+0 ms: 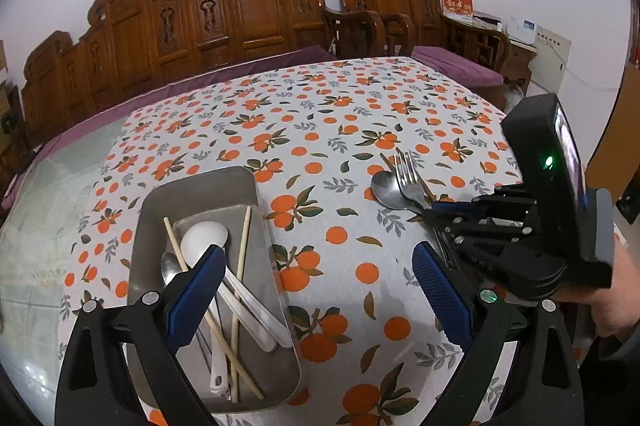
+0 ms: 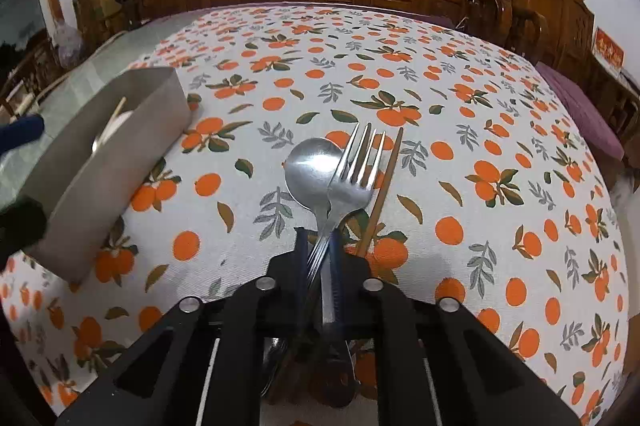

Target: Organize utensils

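A metal tray [image 1: 260, 226] on the tablecloth holds two wooden chopsticks [image 1: 242, 262], a white spoon [image 1: 204, 236] and a metal spoon [image 1: 170, 268]; it also shows in the right wrist view [image 2: 120, 161]. My left gripper [image 1: 320, 302] is open and empty, its left finger over the tray. My right gripper [image 2: 319, 250] is shut on the handle of a metal fork [image 2: 356, 169], which lies beside a metal spoon [image 2: 310, 171] and a wooden chopstick [image 2: 384, 185]. The left wrist view shows the right gripper [image 1: 436, 211] at the fork [image 1: 408, 169] and spoon [image 1: 386, 189].
The table wears a white cloth with orange fruit print [image 1: 340, 129]. A bare greenish table surface [image 1: 44, 193] lies left of the cloth. Carved wooden chairs [image 1: 248, 9] with purple cushions [image 1: 456, 65] stand along the far edge.
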Action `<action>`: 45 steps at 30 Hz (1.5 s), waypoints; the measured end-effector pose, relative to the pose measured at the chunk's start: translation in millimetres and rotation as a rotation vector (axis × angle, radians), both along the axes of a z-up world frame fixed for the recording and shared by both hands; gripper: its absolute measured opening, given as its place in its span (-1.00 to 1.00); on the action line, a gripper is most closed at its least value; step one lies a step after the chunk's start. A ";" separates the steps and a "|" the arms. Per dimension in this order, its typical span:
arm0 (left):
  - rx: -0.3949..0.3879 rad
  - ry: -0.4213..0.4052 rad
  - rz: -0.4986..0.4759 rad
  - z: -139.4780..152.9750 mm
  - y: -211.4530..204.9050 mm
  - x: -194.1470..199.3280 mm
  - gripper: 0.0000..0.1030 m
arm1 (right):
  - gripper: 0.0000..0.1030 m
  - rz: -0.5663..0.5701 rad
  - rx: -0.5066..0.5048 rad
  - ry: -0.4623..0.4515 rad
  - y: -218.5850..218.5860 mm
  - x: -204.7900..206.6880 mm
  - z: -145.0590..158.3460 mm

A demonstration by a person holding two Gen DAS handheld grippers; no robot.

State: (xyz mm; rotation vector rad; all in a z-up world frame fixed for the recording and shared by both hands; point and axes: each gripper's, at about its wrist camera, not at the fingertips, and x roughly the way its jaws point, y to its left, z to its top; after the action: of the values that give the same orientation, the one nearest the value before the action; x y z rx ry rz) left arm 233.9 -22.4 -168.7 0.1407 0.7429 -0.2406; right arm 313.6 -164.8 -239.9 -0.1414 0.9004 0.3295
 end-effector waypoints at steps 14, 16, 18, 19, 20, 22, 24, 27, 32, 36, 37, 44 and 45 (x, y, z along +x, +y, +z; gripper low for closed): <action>0.023 0.004 -0.001 -6.6 -6.0 -0.1 0.76 | -0.62 0.004 0.065 0.019 -6.0 5.3 -0.5; 0.026 0.003 -0.003 -7.0 -6.8 -0.3 0.76 | -0.55 0.005 0.049 0.027 -3.9 9.0 -5.0; 0.028 0.003 -0.004 -7.2 -7.1 -0.4 0.76 | -0.55 0.011 0.036 0.037 -1.2 11.8 -9.8; 0.027 0.003 -0.003 -7.3 -7.1 -0.4 0.76 | -0.57 0.014 0.025 0.029 0.4 11.5 -9.6; 0.027 0.002 -0.003 -7.2 -7.2 -0.5 0.76 | -0.65 0.017 0.015 0.025 2.0 11.2 -9.2; 0.027 0.002 -0.004 -7.6 -7.2 -0.6 0.76 | -0.68 0.014 0.015 0.022 1.0 10.7 -8.8; 0.031 0.002 -0.003 -7.9 -7.3 -0.4 0.76 | -0.78 0.010 0.029 0.026 -1.8 11.2 -7.3; 0.037 0.005 0.000 -9.2 -7.8 -0.6 0.76 | -0.84 0.015 0.069 0.023 -5.7 10.1 1.3; 0.020 0.024 0.008 -12.0 -7.9 -1.1 0.76 | -0.85 0.040 0.119 0.001 -10.9 5.3 20.3; 0.023 0.029 0.003 -13.7 -17.1 -4.0 0.76 | -0.85 0.031 0.176 -0.003 -27.2 7.0 33.7; 0.026 0.030 0.001 -14.1 -20.2 -5.0 0.76 | -0.85 0.026 0.191 -0.004 -32.6 7.9 37.1; 0.045 0.061 -0.018 -25.2 -48.4 -3.9 0.76 | -0.84 -0.037 0.210 -0.038 -81.4 14.8 52.6; 0.037 0.075 -0.016 -27.5 -52.1 -0.8 0.76 | -0.84 -0.046 0.201 -0.035 -86.6 16.6 51.0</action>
State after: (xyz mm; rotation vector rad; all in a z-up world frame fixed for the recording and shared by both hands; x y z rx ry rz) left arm 233.1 -74.5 -196.2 0.1736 0.8209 -0.2487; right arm 330.3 -251.3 -188.9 0.0587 0.8299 0.3714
